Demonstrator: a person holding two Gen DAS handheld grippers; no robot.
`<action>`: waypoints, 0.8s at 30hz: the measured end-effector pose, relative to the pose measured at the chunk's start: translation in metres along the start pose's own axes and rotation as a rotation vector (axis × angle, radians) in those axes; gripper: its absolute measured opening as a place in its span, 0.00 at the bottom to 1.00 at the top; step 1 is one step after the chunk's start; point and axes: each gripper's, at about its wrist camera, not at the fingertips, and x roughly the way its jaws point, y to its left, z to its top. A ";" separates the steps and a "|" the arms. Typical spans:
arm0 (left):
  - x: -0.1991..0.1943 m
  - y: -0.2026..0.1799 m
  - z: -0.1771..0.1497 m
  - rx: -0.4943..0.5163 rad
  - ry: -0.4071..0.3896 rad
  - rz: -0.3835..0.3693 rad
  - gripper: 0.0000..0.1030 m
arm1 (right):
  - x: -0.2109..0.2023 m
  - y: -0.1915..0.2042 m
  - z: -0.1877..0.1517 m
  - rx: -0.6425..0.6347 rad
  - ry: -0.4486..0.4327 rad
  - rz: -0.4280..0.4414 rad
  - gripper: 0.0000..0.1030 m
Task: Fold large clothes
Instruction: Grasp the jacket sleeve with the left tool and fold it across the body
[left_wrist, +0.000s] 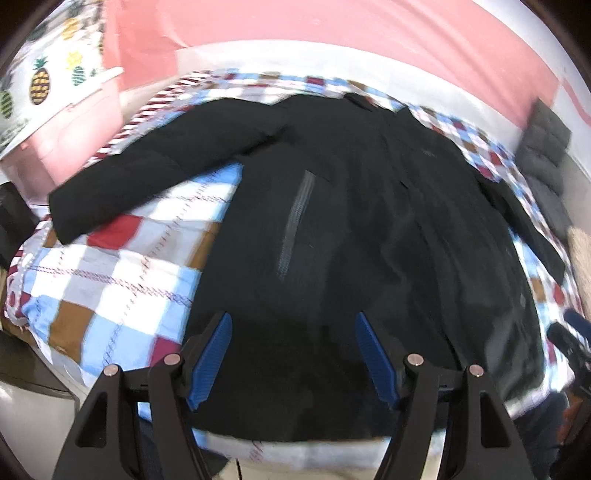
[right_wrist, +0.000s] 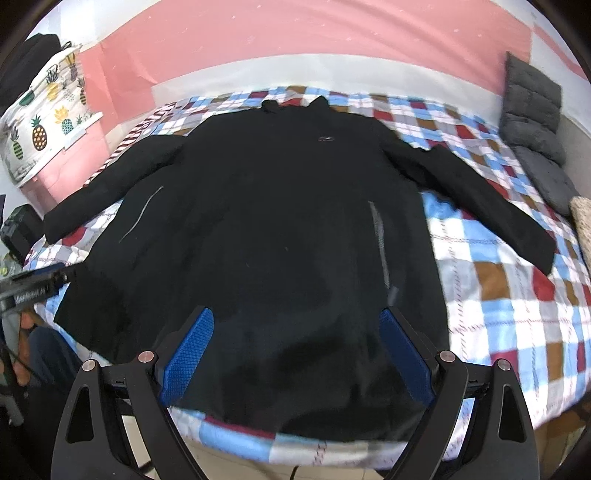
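Both grippers hang above the near hem of a black jacket (right_wrist: 280, 221) with nothing between their blue pads. Left gripper (left_wrist: 293, 356) has its jaws spread wide over the hem on the jacket's left half; right gripper (right_wrist: 295, 350) is equally wide apart over the hem near the middle. Neither pad touches the cloth as far as the views show.

The jacket lies flat, front up, on a checked bedspread (right_wrist: 498, 280), collar toward the far wall and both sleeves stretched outward. 2 grey zip pockets run down its front, 1 on each side.

Around it: a pink and white wall (right_wrist: 295, 44) behind the bed, a pineapple-print cloth (right_wrist: 40, 122) at the far left corner, and 2 grey quilted cushions (right_wrist: 532, 122) propped at the far right edge of the bed. The right sleeve ends just short of those cushions. In the right wrist view the left gripper's body juts in at the left edge, beside the jacket's hem corner.
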 end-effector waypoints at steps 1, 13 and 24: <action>0.003 0.006 0.004 -0.008 -0.007 0.007 0.69 | 0.005 0.001 0.004 -0.004 0.005 0.001 0.89; 0.048 0.080 0.046 -0.174 -0.024 0.065 0.69 | 0.040 0.016 0.040 -0.054 -0.006 -0.009 0.89; 0.104 0.184 0.068 -0.486 0.002 0.133 0.68 | 0.073 0.024 0.059 -0.093 0.016 0.000 0.89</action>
